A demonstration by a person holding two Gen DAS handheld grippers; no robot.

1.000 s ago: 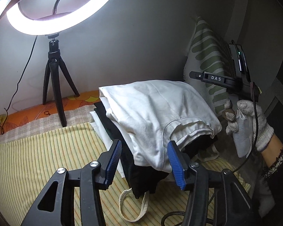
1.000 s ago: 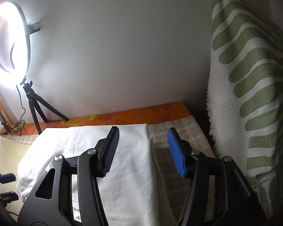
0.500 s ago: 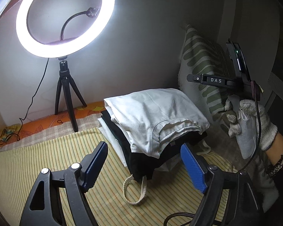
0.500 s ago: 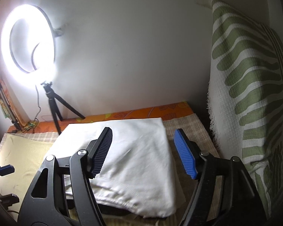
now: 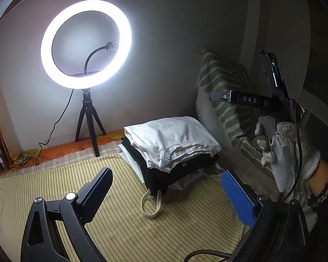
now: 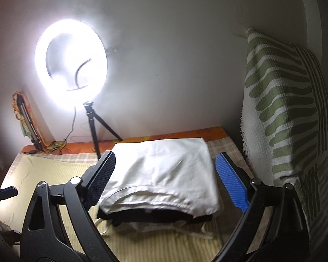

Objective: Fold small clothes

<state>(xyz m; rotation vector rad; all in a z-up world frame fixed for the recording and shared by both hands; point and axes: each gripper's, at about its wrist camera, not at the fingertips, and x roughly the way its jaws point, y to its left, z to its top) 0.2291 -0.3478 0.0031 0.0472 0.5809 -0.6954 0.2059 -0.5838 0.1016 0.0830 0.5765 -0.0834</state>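
black gripper frames, blue ribbed fingers, white knit glove.

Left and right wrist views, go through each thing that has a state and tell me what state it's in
Left gripper: open, empty.
Right gripper: open, empty, jaws either side of the pile.
White garment: folded, on top of the pile.
Black garment: folded, under the white one.
Cream strap loop: hanging out loose onto the striped mat.
Ring light: on.
Green patterned towel: draped upright at the right.

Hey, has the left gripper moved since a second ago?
Yes. The left gripper has pulled back from the folded clothes stack, which now lies clear beyond its open tongs, and more of the ring light shows above.
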